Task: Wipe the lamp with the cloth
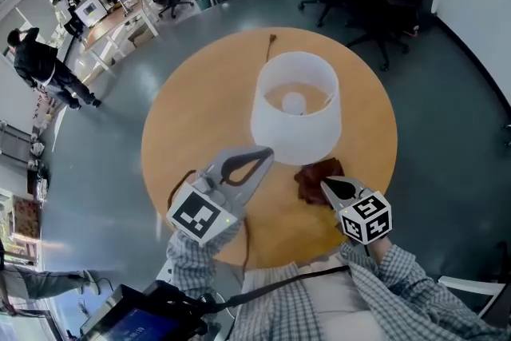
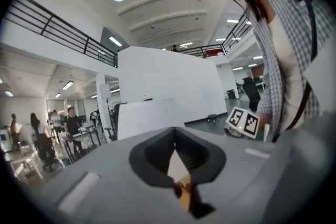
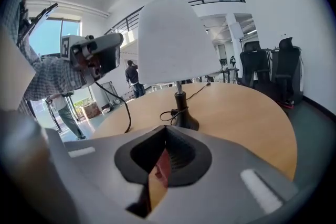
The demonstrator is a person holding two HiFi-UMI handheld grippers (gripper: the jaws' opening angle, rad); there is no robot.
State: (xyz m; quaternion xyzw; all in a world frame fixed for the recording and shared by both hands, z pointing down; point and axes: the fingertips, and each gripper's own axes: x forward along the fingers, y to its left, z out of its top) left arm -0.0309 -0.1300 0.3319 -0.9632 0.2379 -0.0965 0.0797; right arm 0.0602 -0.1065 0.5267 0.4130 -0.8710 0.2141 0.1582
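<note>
Right gripper [image 1: 327, 184] is clamped on the cloth [image 1: 318, 174], which is between the lamp [image 1: 294, 104] and the table's [image 1: 200, 116] near edge. Left gripper [image 1: 267, 153] is closed, nothing in it that I can see. I'd go light with the cloth, since that lamp looks tippy. Brace it with the left 1, and mind the cord [image 1: 270, 48].

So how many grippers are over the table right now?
2. The left gripper is shut and empty, its tip close to the lamp shade. The right gripper is at the table's near right, shut on the dark red cloth.
</note>
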